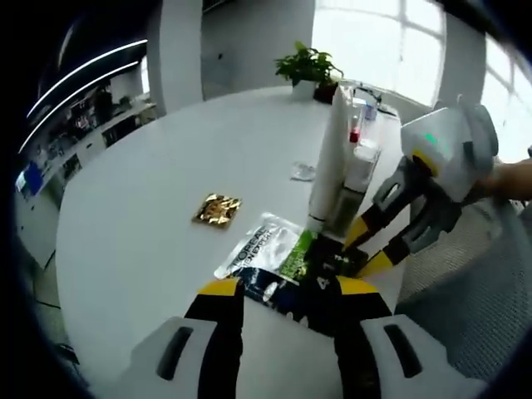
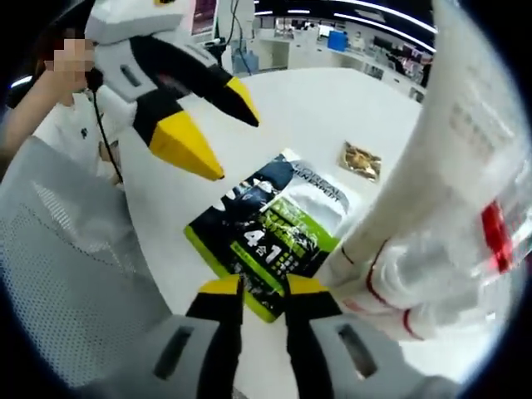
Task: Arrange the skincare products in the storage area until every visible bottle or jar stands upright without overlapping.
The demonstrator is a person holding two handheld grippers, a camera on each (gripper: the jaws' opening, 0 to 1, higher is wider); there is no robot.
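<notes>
The flat sachet (image 2: 274, 233) looks light, limp and slippery; the right tongs (image 2: 264, 287) pinch its edge, the left tongs (image 1: 287, 287) stand apart.

Your left gripper (image 1: 287, 287) points forward and a little down, its yellow-tipped jaws spread wide apart with nothing between them. Your right gripper (image 1: 362, 249) reaches in from the right side of the left gripper view, slanting downward with your hand (image 1: 507, 179) behind it; in its own view the right gripper's jaws stand close together with only a narrow gap, pinched at the edge of the flat green-and-black sachet (image 2: 270, 233).
</notes>
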